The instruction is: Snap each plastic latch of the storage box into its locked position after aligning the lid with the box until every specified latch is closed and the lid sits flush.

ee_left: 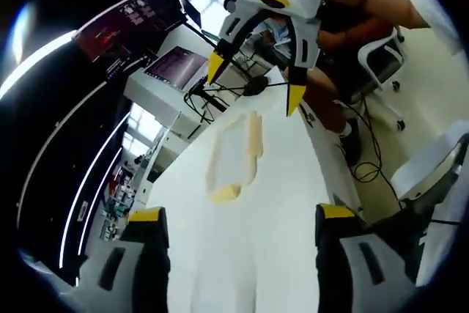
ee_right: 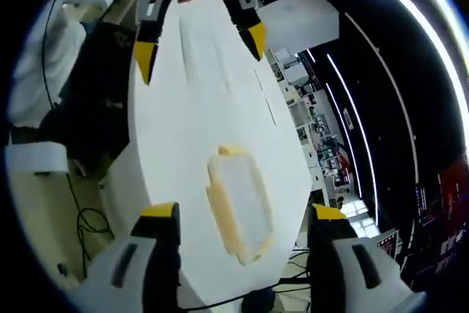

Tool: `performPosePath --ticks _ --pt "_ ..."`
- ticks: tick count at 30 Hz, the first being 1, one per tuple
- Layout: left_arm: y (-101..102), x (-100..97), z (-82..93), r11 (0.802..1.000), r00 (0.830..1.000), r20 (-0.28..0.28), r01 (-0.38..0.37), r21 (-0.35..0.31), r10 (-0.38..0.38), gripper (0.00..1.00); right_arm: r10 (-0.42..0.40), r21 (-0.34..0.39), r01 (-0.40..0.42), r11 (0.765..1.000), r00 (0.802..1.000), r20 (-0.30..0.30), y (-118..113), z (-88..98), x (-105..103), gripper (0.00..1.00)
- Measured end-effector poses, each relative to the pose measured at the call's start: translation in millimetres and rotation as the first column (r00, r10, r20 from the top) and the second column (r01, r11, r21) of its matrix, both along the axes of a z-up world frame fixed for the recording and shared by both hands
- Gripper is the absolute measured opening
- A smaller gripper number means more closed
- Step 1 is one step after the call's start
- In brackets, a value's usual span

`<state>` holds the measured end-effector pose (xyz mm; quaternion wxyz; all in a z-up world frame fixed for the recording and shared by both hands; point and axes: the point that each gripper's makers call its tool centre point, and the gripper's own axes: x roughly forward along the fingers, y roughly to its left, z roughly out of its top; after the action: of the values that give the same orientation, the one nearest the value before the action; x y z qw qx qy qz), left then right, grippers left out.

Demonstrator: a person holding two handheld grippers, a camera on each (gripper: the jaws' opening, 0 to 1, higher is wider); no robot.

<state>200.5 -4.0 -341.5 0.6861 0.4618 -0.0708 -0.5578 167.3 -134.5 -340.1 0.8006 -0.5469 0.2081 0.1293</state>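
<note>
A small clear storage box [ee_left: 233, 153] with pale yellow latches lies flat on the white table [ee_left: 286, 203]. In the left gripper view it sits ahead of my left gripper [ee_left: 242, 214], whose jaws stand wide apart and hold nothing. Beyond the box, my right gripper [ee_left: 255, 82] hangs over the table's far end, its yellow-tipped jaws spread. In the right gripper view the box [ee_right: 238, 203] lies just ahead of my right gripper [ee_right: 243, 212], which is open and apart from it. The left gripper [ee_right: 200, 49] faces it from the far end of the table [ee_right: 198, 100], open too.
A laptop [ee_left: 176, 67], a dark screen [ee_left: 128, 23] and black cables [ee_left: 227, 93] crowd the table's far end. A seated person [ee_left: 352, 20] and an office chair [ee_left: 381, 60] are to the right. Cables [ee_right: 88, 221] trail on the floor beside the table edge.
</note>
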Motion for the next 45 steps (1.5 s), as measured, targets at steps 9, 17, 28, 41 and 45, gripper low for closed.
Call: performPosePath --ticks 9,17,28,41,45 --pt "-7.5 5.7 -10.9 1.0 1.0 -0.025 0.0 0.018 0.001 0.81 -0.037 0.001 0.037 0.999 0.999 -0.022 -18.3 -6.0 3.7 0.67" --pt "-12.1 6.4 -16.8 0.999 0.999 -0.036 0.006 0.034 -0.004 0.81 -0.05 0.015 0.05 0.999 0.998 -0.027 -25.8 -7.0 7.5 0.67" --pt "-22.2 9.6 -11.3 0.999 0.999 -0.036 0.018 0.051 -0.016 0.81 -0.057 0.027 0.058 0.998 0.998 -0.03 -34.5 -1.7 13.8 0.65" --pt "-21.1 22.8 -15.3 0.998 0.998 -0.061 0.0 0.058 0.003 0.8 -0.061 0.05 0.064 0.997 0.996 -0.06 -50.1 -3.2 24.8 0.65" --pt "-22.1 26.1 -17.0 0.999 0.996 -0.092 -0.001 0.053 0.006 0.79 -0.068 0.056 0.072 0.996 0.996 -0.064 -54.9 -3.3 28.4 0.65"
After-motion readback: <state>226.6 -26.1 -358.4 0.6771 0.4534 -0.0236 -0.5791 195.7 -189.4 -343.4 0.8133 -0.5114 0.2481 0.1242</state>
